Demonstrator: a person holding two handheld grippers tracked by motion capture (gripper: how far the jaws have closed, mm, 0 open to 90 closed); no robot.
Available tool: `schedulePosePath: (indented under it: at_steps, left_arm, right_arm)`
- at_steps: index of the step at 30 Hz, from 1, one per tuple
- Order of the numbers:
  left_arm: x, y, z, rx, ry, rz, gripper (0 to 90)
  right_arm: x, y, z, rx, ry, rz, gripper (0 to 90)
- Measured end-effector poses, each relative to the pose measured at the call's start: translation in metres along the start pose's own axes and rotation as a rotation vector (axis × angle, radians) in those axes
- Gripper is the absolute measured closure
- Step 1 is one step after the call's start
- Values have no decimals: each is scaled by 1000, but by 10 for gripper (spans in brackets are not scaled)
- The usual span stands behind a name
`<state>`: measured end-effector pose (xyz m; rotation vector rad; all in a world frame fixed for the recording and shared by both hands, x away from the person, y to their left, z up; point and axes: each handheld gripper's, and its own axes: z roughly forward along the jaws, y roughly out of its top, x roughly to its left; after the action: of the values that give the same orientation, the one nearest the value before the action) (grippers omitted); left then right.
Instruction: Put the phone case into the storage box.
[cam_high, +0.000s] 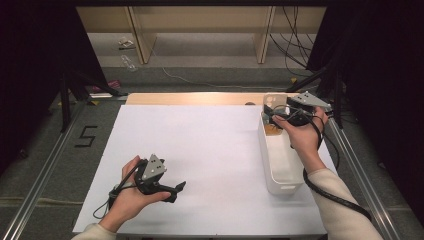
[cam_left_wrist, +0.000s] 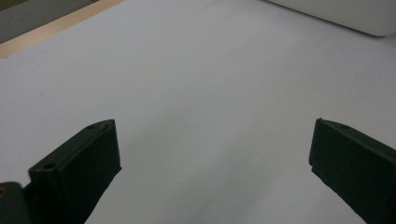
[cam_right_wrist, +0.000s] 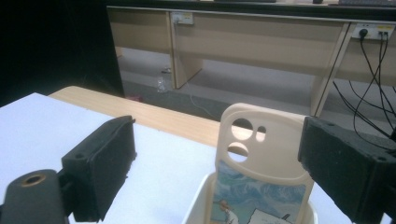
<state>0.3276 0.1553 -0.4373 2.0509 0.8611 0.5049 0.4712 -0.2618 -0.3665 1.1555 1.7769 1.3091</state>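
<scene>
I have the right hand-held gripper (cam_right_wrist: 217, 158) spread wide, gripping nothing, just short of the phone case (cam_right_wrist: 261, 163), which stands upright at the far end of the white bin (cam_high: 280, 160). My left hand-held gripper (cam_high: 177, 190) sits wide and empty over the worktop (cam_high: 210, 145).

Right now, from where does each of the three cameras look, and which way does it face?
High view: above the person's side, facing forward and down on the white table; both forearms, left gripper and right gripper show.
Left gripper view: rides the left gripper, faces across the bare table; its two open jaws show.
Right gripper view: rides the right gripper, faces the phone case standing in the white bin; its jaws stand apart, either side of the case.
Shared: high and right gripper views both show case and bin.
</scene>
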Motion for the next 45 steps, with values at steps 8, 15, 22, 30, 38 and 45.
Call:
schedulePosePath:
  at_steps: [8, 15, 22, 30, 38, 45]
  left_arm:
    - [0, 0, 0, -1, 1, 0, 14]
    - [0, 1, -1, -2, 0, -2, 14]
    - [1, 1, -1, -8, 2, -5, 14]
    - [2, 1, -2, -11, 3, -7, 14]
    - [2, 1, -3, -15, 4, -7, 14]
    - [2, 1, -3, -17, 4, -9, 14]
  right_arm:
    - [2, -3, -8, 13, 28, -4, 129]
    - [6, -5, -17, 13, 46, -9, 129]
    - [9, -8, -24, 26, 64, -28, 143]
    - [13, -12, -32, 34, 100, -42, 142]
    - [16, -18, -45, 40, 141, -45, 136]
    - [17, -24, -55, 57, 159, -49, 128]
